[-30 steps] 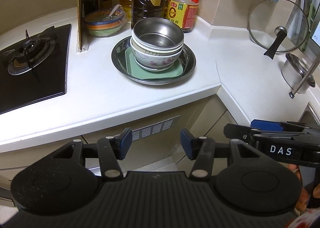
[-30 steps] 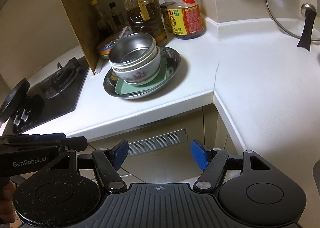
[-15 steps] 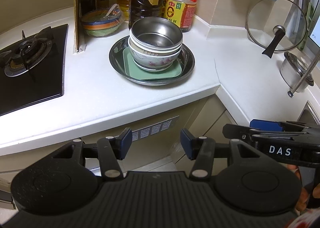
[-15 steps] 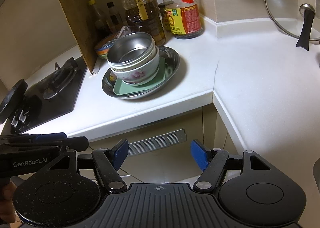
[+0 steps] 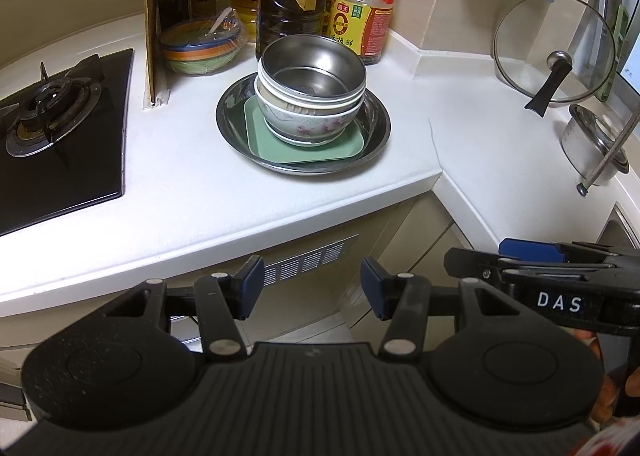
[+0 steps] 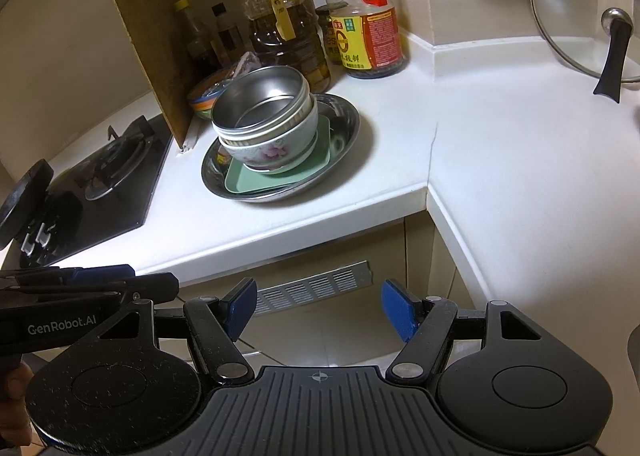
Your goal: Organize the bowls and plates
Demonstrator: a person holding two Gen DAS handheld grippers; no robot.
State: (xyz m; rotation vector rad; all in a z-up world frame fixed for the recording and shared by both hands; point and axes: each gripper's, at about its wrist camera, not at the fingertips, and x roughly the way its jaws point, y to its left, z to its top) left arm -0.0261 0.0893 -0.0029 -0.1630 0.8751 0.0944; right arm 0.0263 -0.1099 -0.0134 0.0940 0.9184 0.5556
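One stack stands on the white counter (image 5: 192, 183): a round steel plate (image 5: 378, 123) (image 6: 346, 123) at the bottom, a green square plate (image 5: 312, 149) (image 6: 260, 181) in it, then a flowered white bowl (image 5: 308, 127) (image 6: 272, 151), with a steel bowl (image 5: 316, 71) (image 6: 260, 99) nested on top. My left gripper (image 5: 312, 288) hangs open and empty in front of the counter edge, well short of the stack. My right gripper (image 6: 318, 310) is also open and empty, below the counter edge. Each gripper shows at the side of the other's view.
A gas hob (image 5: 52, 127) lies left of a brown board (image 6: 140, 27). Oil and sauce bottles (image 5: 368, 11) and a striped bowl (image 5: 200, 43) stand behind the stack. A glass lid (image 5: 554, 51) and a steel pot (image 5: 592, 147) are at the right.
The view shifted very slightly toward the counter in the left wrist camera; the grippers and the stack are otherwise unchanged.
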